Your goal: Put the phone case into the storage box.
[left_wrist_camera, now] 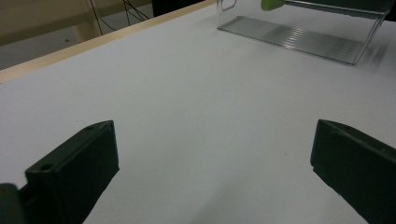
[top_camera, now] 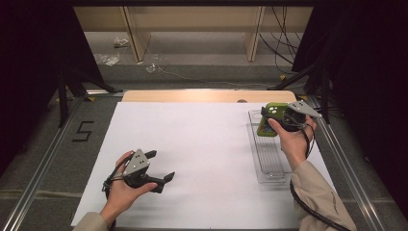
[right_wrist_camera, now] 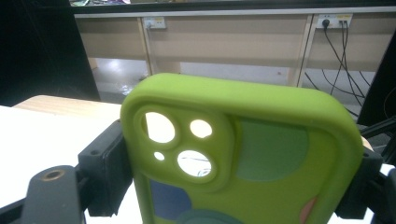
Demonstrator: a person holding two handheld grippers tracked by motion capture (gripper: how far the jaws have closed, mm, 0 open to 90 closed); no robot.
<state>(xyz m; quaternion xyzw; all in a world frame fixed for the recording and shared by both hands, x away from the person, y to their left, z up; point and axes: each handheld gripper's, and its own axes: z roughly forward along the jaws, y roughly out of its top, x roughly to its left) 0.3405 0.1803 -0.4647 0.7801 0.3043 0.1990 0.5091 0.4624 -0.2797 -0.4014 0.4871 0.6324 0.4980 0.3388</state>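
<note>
A lime-green phone case (right_wrist_camera: 261,154) with camera cut-outs and coloured patches is held between the jaws of my right gripper (right_wrist_camera: 233,182), which is shut on its two long sides. From above, the case (top_camera: 265,129) and right gripper (top_camera: 275,119) hang over the far end of a clear plastic tray (top_camera: 269,161) at the table's right. My left gripper (top_camera: 161,166) rests low at the near left of the white sheet (top_camera: 192,144). Its jaws stand wide open with nothing between them (left_wrist_camera: 215,163), and its fingers (left_wrist_camera: 74,172) frame bare sheet.
The clear tray (left_wrist_camera: 299,39) is long and narrow, running front to back near the right edge. A wooden table strip (top_camera: 207,95) runs along the far side. Metal rails border the table, with dark curtains on both sides, and cables lie on the floor beyond.
</note>
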